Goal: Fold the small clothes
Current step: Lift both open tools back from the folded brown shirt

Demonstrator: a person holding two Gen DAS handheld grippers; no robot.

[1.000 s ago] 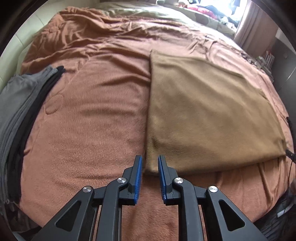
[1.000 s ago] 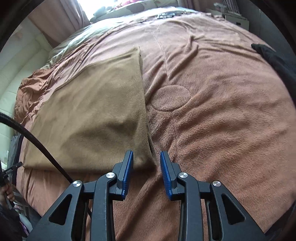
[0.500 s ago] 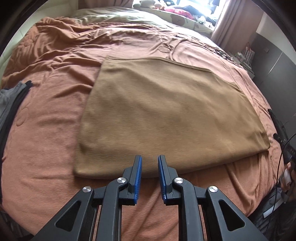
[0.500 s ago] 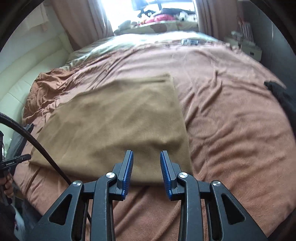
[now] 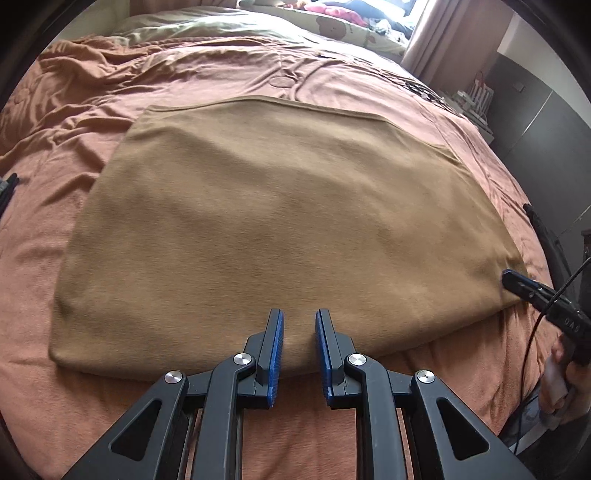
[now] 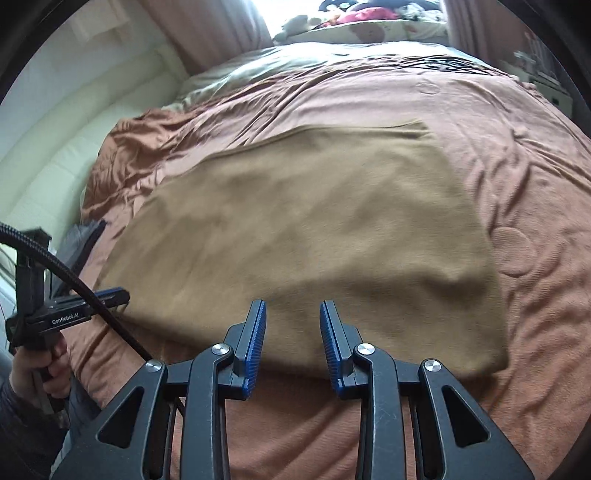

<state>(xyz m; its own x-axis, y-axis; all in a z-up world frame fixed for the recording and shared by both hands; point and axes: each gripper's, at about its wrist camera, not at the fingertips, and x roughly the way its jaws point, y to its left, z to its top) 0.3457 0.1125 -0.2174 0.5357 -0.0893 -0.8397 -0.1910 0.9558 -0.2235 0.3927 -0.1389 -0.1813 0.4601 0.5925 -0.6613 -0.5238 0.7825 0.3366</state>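
Your left tongs (image 5: 299, 325) carry the one line you can read: "GenRobot.AI", printed in white on the black body where the right wrist view catches it at the far left. The marking on your right tongs (image 6: 291, 317), seen at the right edge of the left wrist view, is too small and skewed to read. The folded tan garment (image 5: 280, 221) lies flat on the bed's rust-coloured blanket (image 5: 74, 147), its near edge just under both pairs of tongs. Both pairs stand apart with nothing between the blue pads (image 5: 276, 350); the right pair gapes a little wider than the left. In the left wrist view the right tongs' tip sits at the garment's near right corner, though you cannot tell whether it touches the cloth. No container shows anywhere. A grey and black stack of clothes (image 6: 83, 240) is mostly hidden behind the left tongs and its braided cable (image 6: 92, 295). Your hand (image 6: 37, 363) on the handle is cut off at the frame edge. The bright clutter by the window (image 6: 362, 16) is washed out.
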